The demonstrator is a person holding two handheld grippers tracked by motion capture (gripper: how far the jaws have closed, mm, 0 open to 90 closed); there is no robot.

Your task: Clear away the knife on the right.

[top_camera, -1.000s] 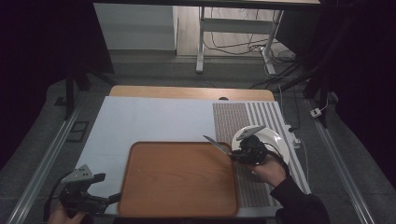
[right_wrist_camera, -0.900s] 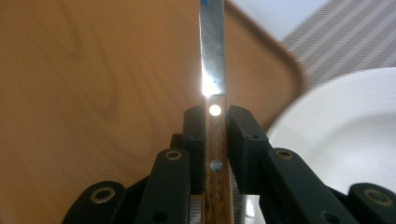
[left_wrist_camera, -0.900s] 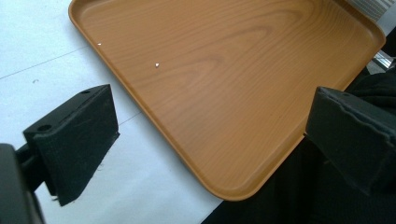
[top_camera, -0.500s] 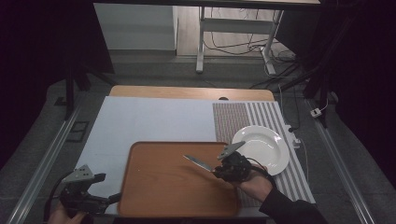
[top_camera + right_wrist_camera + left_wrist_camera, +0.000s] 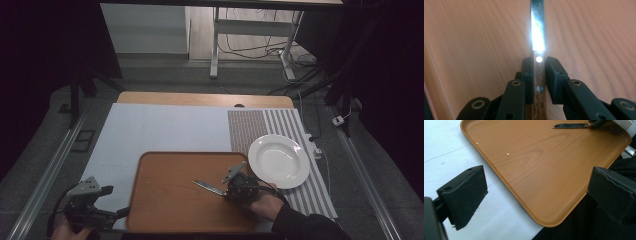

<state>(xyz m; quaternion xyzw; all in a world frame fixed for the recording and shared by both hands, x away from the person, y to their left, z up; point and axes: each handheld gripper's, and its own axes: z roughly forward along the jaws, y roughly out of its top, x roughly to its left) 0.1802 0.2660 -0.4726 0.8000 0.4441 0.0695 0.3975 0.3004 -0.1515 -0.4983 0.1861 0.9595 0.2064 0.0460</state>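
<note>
Brown wooden tray (image 5: pixel 170 200) sits near centre on the pale mat, bare apart from the knife. White round plate (image 5: pixel 278 161) lies just right of it, empty. My left gripper (image 5: pixel 536 195) waits at the tray's near left corner, jaws wide apart, holding nothing. My right gripper (image 5: pixel 230 189) clamps the wood-handled steel knife (image 5: pixel 538 42) by its handle, blade low over the tray's right half. Carried over; setting down and letting go are left, I judge.

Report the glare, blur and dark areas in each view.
Right gripper view: white glare burns out the steel blade of the wooden-handled knife. High view: dark surroundings, lit table. Left gripper view: the near black claw pads look soft, the brown wooden tray sharp.
</note>
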